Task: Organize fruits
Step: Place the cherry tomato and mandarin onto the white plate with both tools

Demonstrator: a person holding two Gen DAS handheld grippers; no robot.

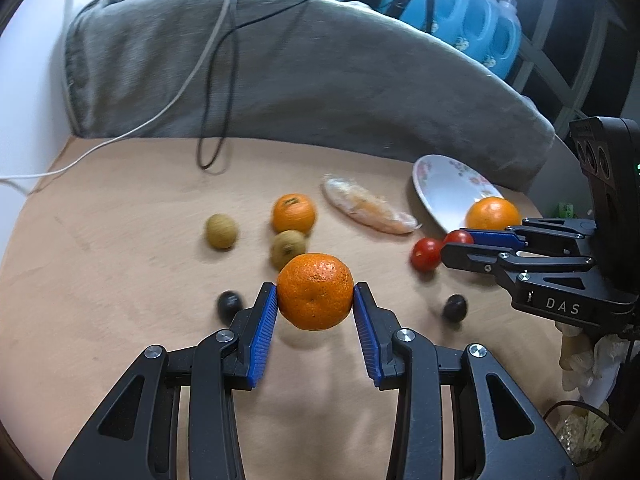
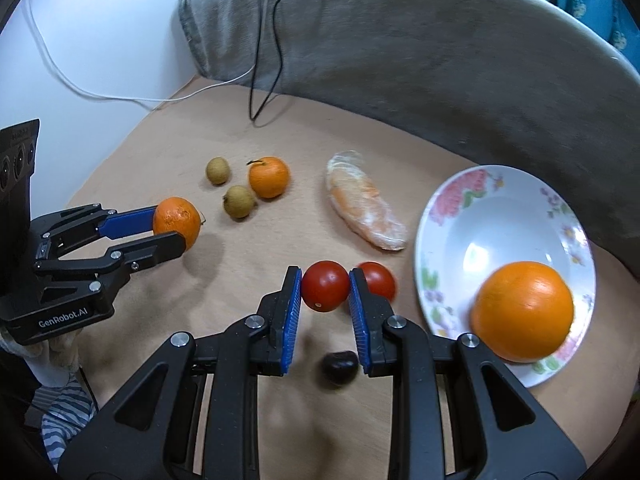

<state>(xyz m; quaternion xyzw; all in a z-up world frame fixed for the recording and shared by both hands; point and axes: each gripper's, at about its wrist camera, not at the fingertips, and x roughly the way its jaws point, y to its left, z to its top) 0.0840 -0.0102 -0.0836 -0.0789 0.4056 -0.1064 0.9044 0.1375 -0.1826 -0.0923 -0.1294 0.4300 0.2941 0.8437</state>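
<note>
My left gripper (image 1: 315, 294) is shut on a mandarin (image 1: 315, 292), held a little above the wooden table (image 1: 120, 240); the right wrist view shows the same gripper (image 2: 188, 226) and mandarin (image 2: 176, 220) at the left. My right gripper (image 2: 325, 286) is shut on a red tomato (image 2: 325, 286). A second tomato (image 2: 378, 280) lies just beyond its right finger. A flowered white plate (image 2: 500, 232) at the right holds a big orange (image 2: 524, 312). From the left wrist view the right gripper (image 1: 456, 246) reaches in beside the plate (image 1: 448, 188).
On the table lie another mandarin (image 2: 269, 177), two brownish-green fruits (image 2: 218, 170) (image 2: 239, 201), a wrapped peeled citrus piece (image 2: 366, 204) and dark small fruits (image 2: 339, 364) (image 1: 230, 304). A grey cloth (image 2: 400, 40) with cables (image 2: 264, 60) bounds the far side.
</note>
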